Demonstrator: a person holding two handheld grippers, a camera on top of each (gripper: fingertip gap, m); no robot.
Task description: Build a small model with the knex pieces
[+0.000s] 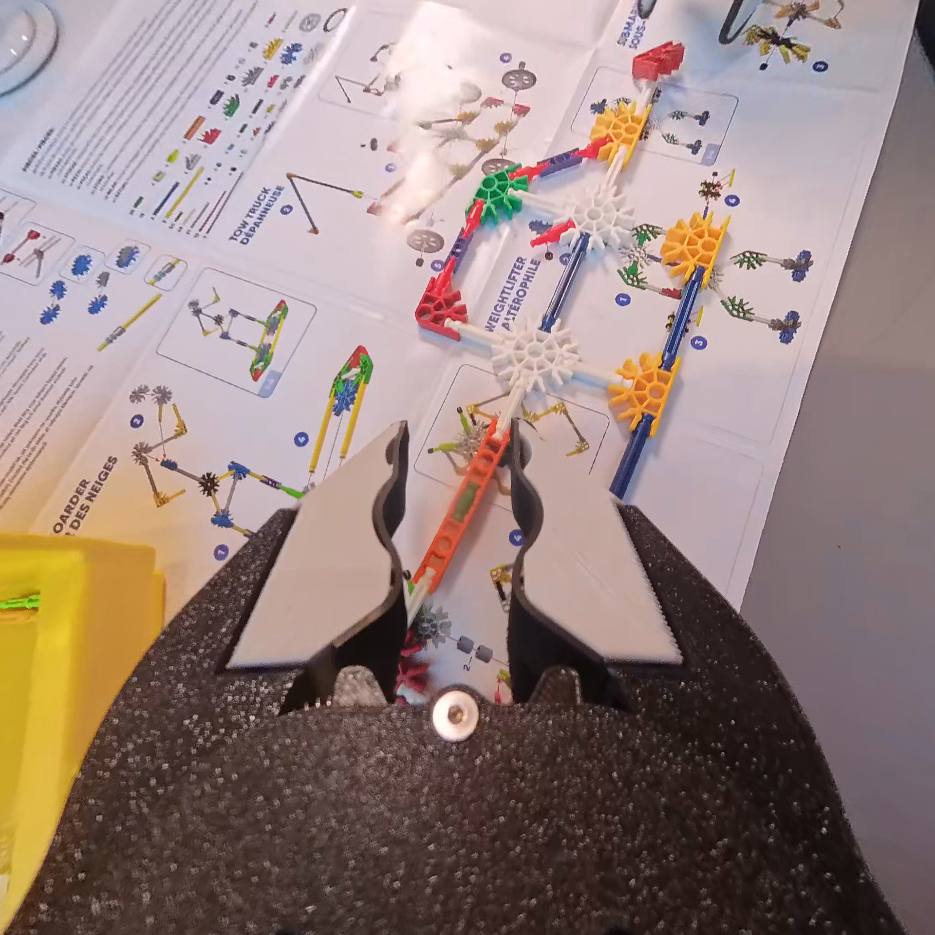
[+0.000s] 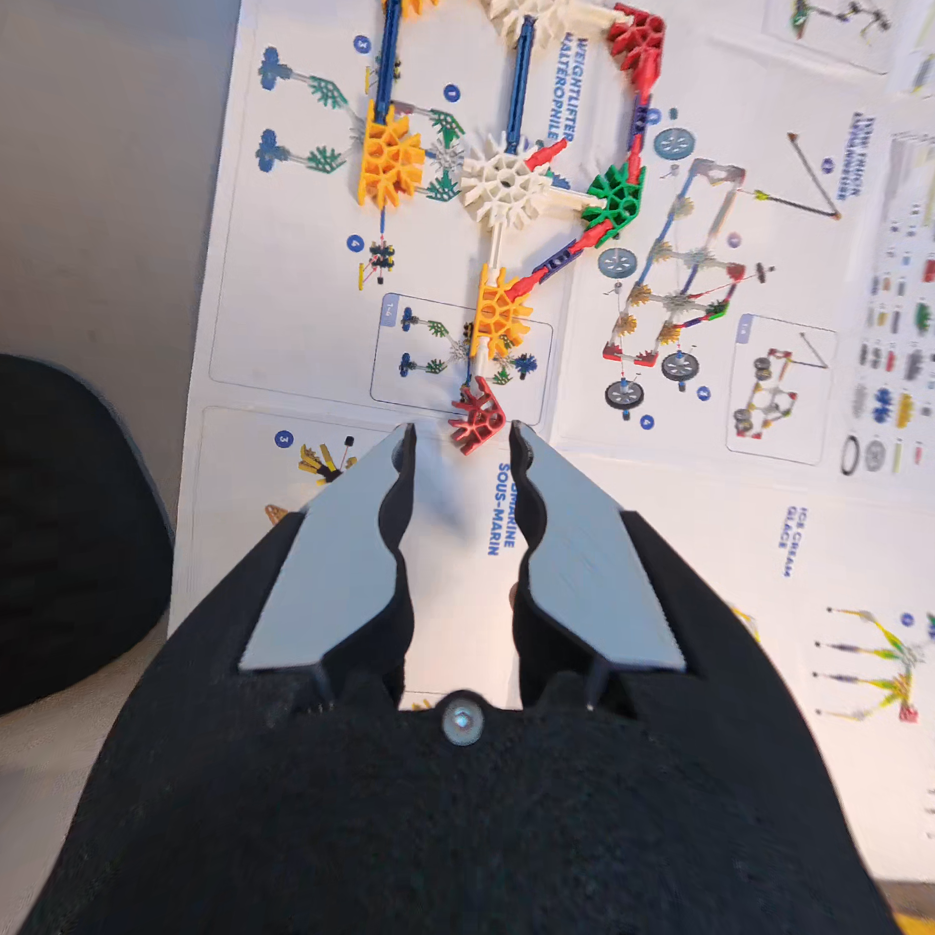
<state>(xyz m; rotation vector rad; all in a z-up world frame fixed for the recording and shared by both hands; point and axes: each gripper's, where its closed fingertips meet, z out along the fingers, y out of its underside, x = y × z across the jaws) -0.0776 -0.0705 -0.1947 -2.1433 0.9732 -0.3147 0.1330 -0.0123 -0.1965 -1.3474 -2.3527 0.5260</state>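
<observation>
A flat model of plastic rods and connectors (image 1: 597, 215) lies on a printed instruction sheet (image 1: 202, 253). My left gripper (image 1: 458, 430) is open. An orange slotted piece (image 1: 465, 506) on a white rod lies slantwise between its fingers, and the rod runs to a white snowflake connector (image 1: 535, 352). My right gripper (image 2: 463, 430) is open and empty. A red connector (image 2: 478, 415) at the model's near end sits just ahead of its fingertips, below a yellow connector (image 2: 498, 313). The model's white snowflake connector (image 2: 506, 179) and green connector (image 2: 614, 197) lie farther off.
A yellow box (image 1: 76, 632) stands at the left of my left gripper. A clear dome (image 1: 20, 45) sits at the far left corner. The sheet's edge meets the grey table (image 2: 101, 202). A dark rounded object (image 2: 76, 531) lies left of my right gripper. The tips of one gripper are about 25 cm away from the tips of the other.
</observation>
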